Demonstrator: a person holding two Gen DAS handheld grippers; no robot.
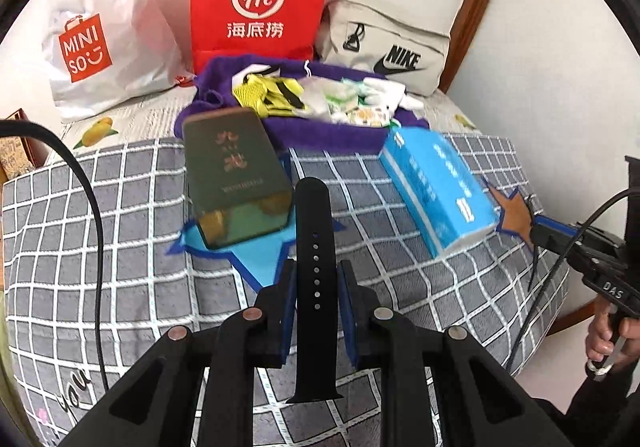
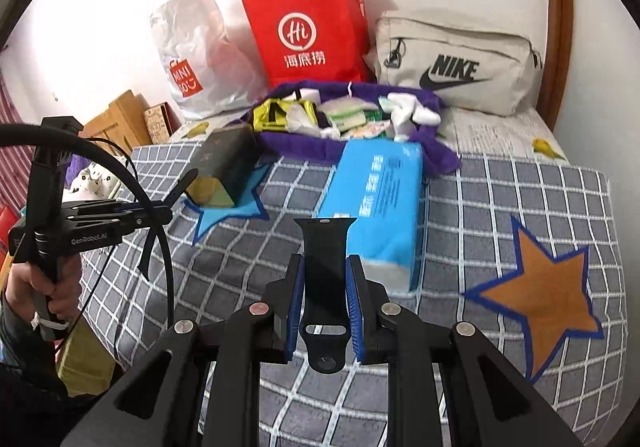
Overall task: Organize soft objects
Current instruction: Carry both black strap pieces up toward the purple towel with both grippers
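While the left tool (image 1: 315, 287) pinches a holed black watch strap (image 1: 314, 247), the right tool (image 2: 323, 293) pinches the other strap half (image 2: 324, 259) above the checked bed cover (image 2: 500, 191).

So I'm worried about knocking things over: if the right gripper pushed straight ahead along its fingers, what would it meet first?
Probably the blue tissue pack, lying just beyond the black watch strap that the right gripper holds; depth is hard to judge through the fisheye.
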